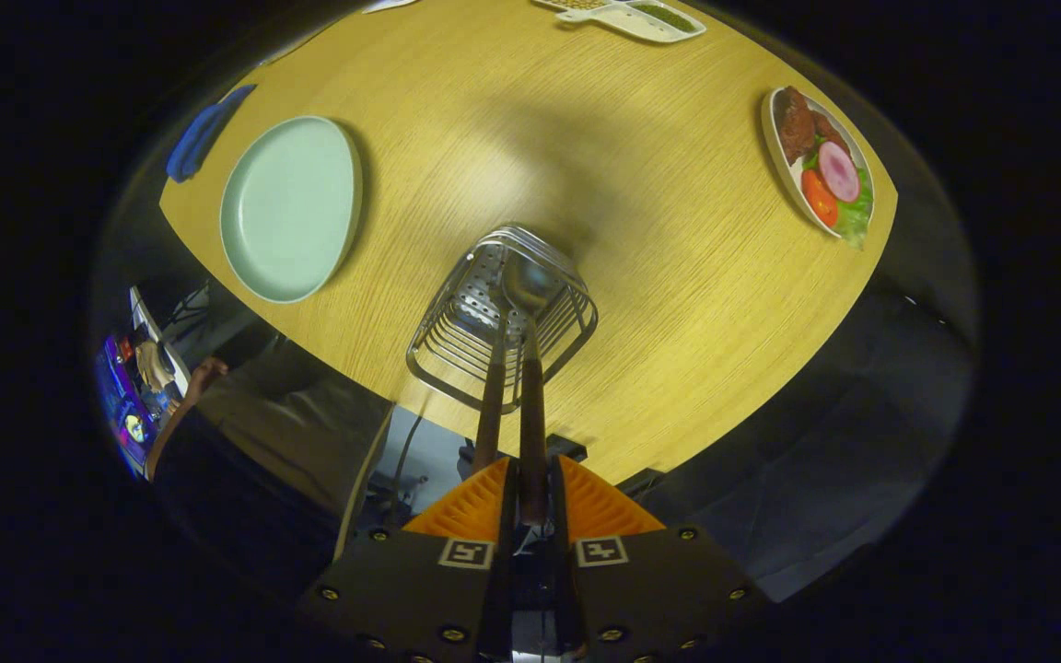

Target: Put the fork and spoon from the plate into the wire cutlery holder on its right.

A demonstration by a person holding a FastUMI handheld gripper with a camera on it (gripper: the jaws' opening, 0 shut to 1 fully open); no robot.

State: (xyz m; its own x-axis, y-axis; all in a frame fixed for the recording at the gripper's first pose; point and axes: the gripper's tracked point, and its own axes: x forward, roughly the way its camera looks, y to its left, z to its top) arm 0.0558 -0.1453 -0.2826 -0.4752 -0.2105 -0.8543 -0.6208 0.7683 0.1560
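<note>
My gripper [532,465] is shut on the dark brown handle of the spoon [528,281], whose metal bowl hangs over the open top of the wire cutlery holder [457,354] just ahead of the fingers. A second brown handle, the fork [491,405], leans out of the holder right beside the spoon's handle; its tines are hidden among the wires. The pale green plate [286,207] lies to the left of the holder with nothing on it. I look almost straight down on the wooden table [659,304].
A plate of food [821,166] sits at the table's far right edge. A white divided tray [627,17] lies at the far side, and a blue object [204,129] lies beyond the green plate. A person [263,414] is by the near table edge.
</note>
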